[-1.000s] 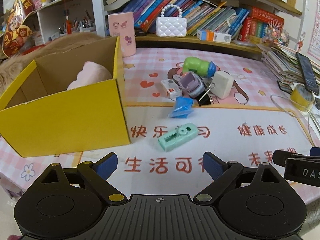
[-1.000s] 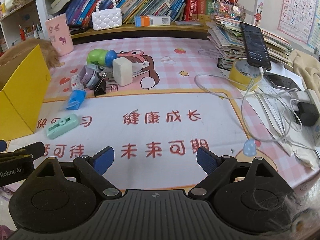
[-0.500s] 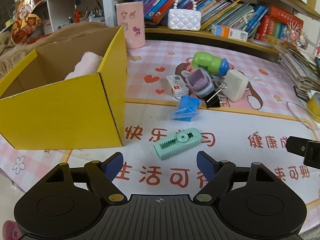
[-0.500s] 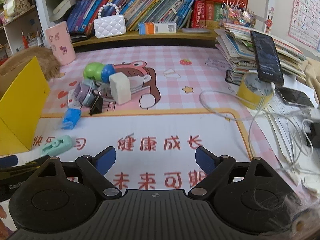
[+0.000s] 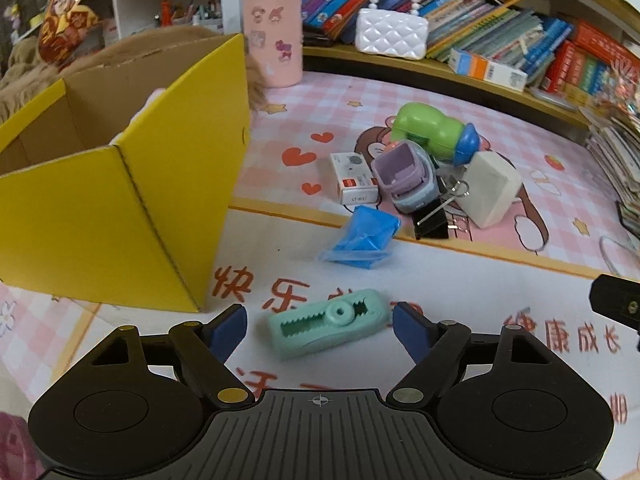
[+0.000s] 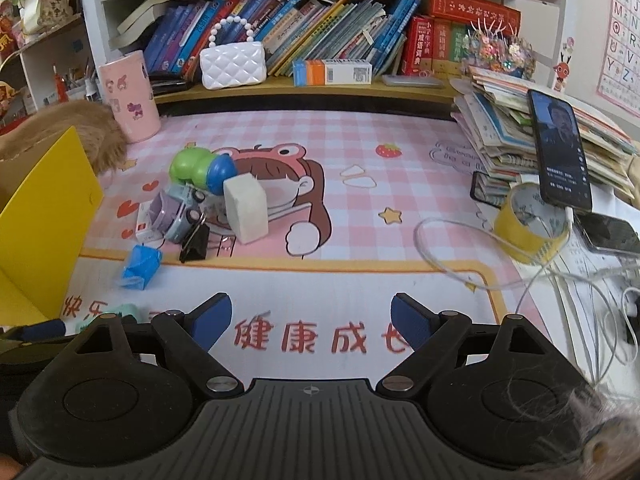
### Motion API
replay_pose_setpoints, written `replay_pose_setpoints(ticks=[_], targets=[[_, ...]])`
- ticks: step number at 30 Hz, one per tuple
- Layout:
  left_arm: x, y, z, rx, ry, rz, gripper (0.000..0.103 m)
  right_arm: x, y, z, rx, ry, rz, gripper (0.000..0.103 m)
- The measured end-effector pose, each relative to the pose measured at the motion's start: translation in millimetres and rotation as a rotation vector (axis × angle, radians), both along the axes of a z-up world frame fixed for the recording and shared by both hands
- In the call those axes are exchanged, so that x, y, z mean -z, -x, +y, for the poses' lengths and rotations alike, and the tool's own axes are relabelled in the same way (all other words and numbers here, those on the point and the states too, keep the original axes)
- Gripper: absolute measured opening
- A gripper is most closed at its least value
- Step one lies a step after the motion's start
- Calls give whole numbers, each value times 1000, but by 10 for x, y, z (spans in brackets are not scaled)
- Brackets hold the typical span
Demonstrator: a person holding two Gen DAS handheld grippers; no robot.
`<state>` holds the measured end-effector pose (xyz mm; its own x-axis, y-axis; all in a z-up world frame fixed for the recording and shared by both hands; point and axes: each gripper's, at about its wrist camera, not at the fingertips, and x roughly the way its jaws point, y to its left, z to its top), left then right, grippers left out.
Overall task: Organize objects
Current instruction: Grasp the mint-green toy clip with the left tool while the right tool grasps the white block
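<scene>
Left tool [image 5: 320, 326] spread wide, fingers flanking the mint correction-tape dispenser [image 5: 328, 323] lying flat on the bench mat [image 5: 460, 280], lined up for a pinch across its length. Right tool [image 6: 311, 318] spread too, empty, parked over bare mat. Yellow box [image 5: 120, 216] open just beside, likely the destination; remaining clutter clustered beyond.

box [image 5: 100, 216] left of toy pile [image 5: 424, 168]

Pink checked cartoon desk mat [image 6: 420, 152] below a crowded wooden bookshelf [image 6: 320, 90], alphabet poster [image 6: 624, 32] on the wall.
</scene>
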<state>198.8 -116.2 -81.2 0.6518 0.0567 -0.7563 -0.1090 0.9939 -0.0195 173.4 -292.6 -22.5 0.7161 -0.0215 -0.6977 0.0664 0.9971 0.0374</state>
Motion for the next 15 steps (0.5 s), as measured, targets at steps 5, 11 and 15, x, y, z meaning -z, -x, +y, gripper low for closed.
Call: replay_pose_setpoints(ticks=[5,11,15], targets=[[39,-31,-11,-24,6,2,68,-11,-129,-9,-20,0,-25,87],[-97,90,76,22,51,-4,68,58,-432,15,-71,-21,-48,85],[-208,194,151,69,60,0,68,170,-734,42,-116,-29,-32,73]])
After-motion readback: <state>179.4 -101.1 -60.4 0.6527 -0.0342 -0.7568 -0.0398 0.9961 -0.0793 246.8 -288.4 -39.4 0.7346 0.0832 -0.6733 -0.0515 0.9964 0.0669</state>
